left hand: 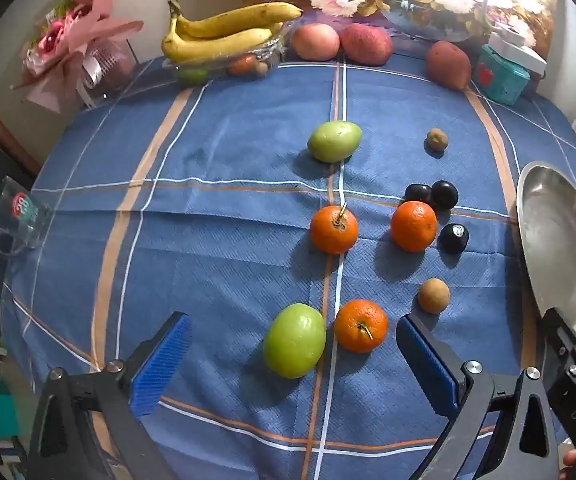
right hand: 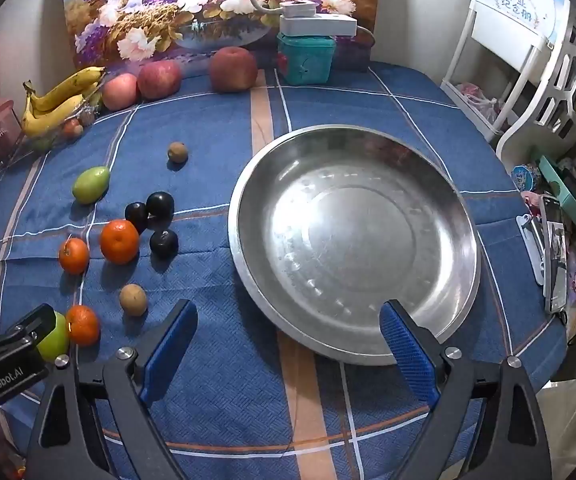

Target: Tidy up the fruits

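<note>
My left gripper [left hand: 293, 344] is open just above the blue cloth, its jaws either side of a green fruit [left hand: 294, 341] and an orange [left hand: 360, 326]. Beyond lie two more oranges [left hand: 333, 229] [left hand: 413, 225], a second green fruit [left hand: 334, 141], three dark plums [left hand: 443, 195] and two small brown fruits [left hand: 433, 295] [left hand: 436, 139]. An empty steel plate [right hand: 459, 216] sits to the right. My right gripper [right hand: 288, 344] is open and empty at the plate's near rim. The same loose fruits show in the right wrist view, such as the near orange [right hand: 82, 325].
Bananas [left hand: 224, 32] on a clear tray, three red apples [left hand: 315, 41] and a teal box [left hand: 501, 74] line the table's back edge. A pink bouquet [left hand: 76, 40] stands far left. A white shelf [right hand: 527, 60] and clutter stand right of the table.
</note>
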`<state>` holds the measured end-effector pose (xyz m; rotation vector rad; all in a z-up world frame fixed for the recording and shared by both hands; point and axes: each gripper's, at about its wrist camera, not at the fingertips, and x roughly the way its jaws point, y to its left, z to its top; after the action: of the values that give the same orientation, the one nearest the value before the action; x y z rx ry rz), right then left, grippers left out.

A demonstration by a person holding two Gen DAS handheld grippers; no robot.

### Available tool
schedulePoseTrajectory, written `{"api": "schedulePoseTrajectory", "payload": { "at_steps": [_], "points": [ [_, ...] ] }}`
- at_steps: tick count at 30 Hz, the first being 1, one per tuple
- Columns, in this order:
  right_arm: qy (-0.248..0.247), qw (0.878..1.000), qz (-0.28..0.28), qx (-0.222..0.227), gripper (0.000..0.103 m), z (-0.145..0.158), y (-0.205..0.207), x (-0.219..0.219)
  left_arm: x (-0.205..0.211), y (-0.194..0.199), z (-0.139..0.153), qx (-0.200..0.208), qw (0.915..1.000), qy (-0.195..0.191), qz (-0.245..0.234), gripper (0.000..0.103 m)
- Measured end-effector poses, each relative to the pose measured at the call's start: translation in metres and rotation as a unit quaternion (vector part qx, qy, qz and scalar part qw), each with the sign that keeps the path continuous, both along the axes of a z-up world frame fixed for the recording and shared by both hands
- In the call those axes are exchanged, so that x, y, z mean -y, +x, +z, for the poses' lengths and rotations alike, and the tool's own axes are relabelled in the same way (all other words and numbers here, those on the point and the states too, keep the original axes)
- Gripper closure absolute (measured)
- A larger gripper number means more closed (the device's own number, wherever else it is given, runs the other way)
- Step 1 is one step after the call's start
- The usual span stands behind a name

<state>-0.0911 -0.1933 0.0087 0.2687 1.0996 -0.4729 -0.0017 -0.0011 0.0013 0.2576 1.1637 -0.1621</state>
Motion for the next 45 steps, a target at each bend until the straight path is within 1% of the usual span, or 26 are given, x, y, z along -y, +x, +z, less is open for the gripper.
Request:
{"api": "schedulePoseTrajectory", "payload": {
  "at_steps": [4,5,6,8,11,15,26,37,39,45],
  "points": [
    [-0.002,1.0,-0.002,-0.002,0.01,0.001,0.001,0.0,0.003,-0.004,0.001,-0.006,0.9999,-0.006,0.005,0.0],
    [-0.002,1.0,-0.003,-0.001,0.01,0.002,0.001,0.0,-0.002,0.002,0.001,-0.021,0.9997,-0.015,0.005,0.0],
    [-0.002,1.0,-0.004,-0.001,0.01,0.002,0.0,0.0,0.0,0.002,0.0,-0.021,0.9997,-0.013,0.006,0.0],
    [-0.002,1.0,-0.006,0.001,0.01,-0.005,-0.001,-0.006,0.003,-0.006,-0.005,-0.016,0.9997,-0.016,0.01,0.0],
    [-0.003,1.0,-0.006,0.0,0.01,-0.007,-0.001,-0.008,-0.001,-0.002,-0.006,-0.028,0.9993,-0.025,0.009,0.0],
    [0.0,1.0,0.0,-0.009,0.01,-0.009,0.003,-0.006,0.001,-0.001,-0.009,-0.036,0.999,-0.025,0.013,0.0],
    [0.003,1.0,0.002,-0.016,0.01,-0.011,0.003,-0.006,0.014,-0.007,-0.016,-0.047,0.9983,-0.032,0.015,0.0],
    [0.005,1.0,0.002,-0.022,0.01,-0.013,0.004,-0.006,0.043,-0.022,-0.023,-0.05,0.998,-0.035,0.015,0.0],
    [0.005,1.0,0.003,-0.023,0.01,-0.013,0.005,-0.005,0.056,-0.029,-0.025,-0.05,0.998,-0.035,0.016,0.0],
    [0.006,1.0,0.003,-0.023,0.01,-0.014,0.005,-0.005,0.066,-0.028,-0.028,-0.054,0.9976,-0.039,0.018,0.0]
  ]
}}
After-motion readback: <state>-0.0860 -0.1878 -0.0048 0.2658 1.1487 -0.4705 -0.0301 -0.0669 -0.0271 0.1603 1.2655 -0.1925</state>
